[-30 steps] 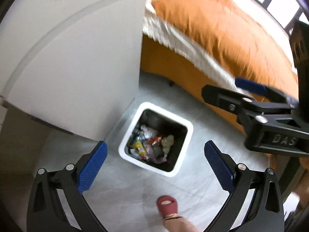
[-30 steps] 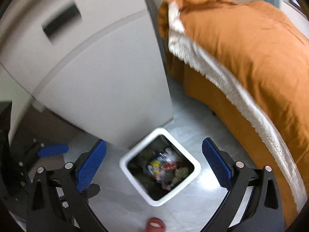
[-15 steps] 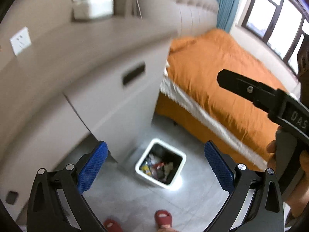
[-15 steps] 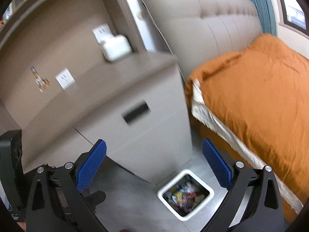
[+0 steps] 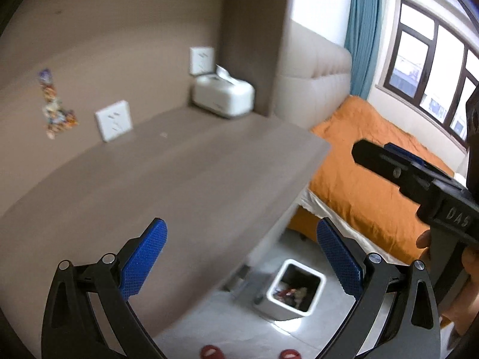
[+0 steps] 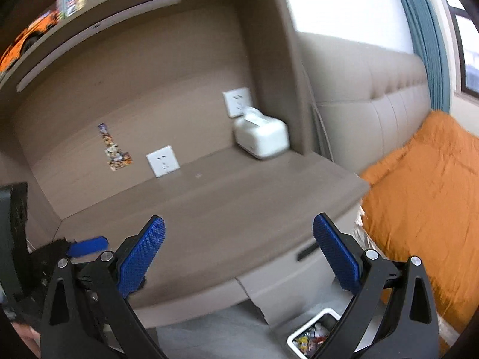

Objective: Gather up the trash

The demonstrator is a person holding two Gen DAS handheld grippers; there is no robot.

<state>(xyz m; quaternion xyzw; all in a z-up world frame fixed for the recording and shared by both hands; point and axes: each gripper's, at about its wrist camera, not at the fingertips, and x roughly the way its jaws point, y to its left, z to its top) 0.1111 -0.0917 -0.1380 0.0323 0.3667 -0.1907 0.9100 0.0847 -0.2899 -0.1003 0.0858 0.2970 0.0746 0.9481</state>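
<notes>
Left claw (image 5: 241, 252): black frame with blue textured pads, jaws spread wide, nothing between them. It hangs above the near edge of a brown wooden desk surface (image 5: 167, 185), pointed across it toward the back panel.

Right claw (image 6: 238, 249): same build, jaws likewise spread wide and empty. It sits over the same desk surface (image 6: 239, 197), to the right of the left claw, whose blue pad shows at the lower left of the right wrist view. In the left wrist view the right claw's black body crosses the right side of the frame, with fingers of the person's hand (image 5: 467, 263) wrapped on its grip.

Task item: a white square plastic waste bin (image 5: 295, 290) stands on the pale grey floor, below and just right of centre between the left claw's pads, beside the desk's drawer front. It holds mixed coloured wrappers and scraps. From the right claw it appears low, near the right pad, at the bottom edge (image 6: 314, 333).

Ahead of both claws, at the far right corner of the desk, a white rounded tissue box (image 6: 260, 137) rests against the side panel, a sheet showing at its top. Two white wall sockets (image 6: 163, 161) are mounted on the back panel; a strip of colourful stickers (image 6: 115, 149) lies left of the nearer one.

Right of both claws: a bed with an orange cover (image 6: 425, 197) and a beige padded headboard (image 6: 374, 95). Two red slippers (image 5: 211, 353) show on the floor below the left claw.
</notes>
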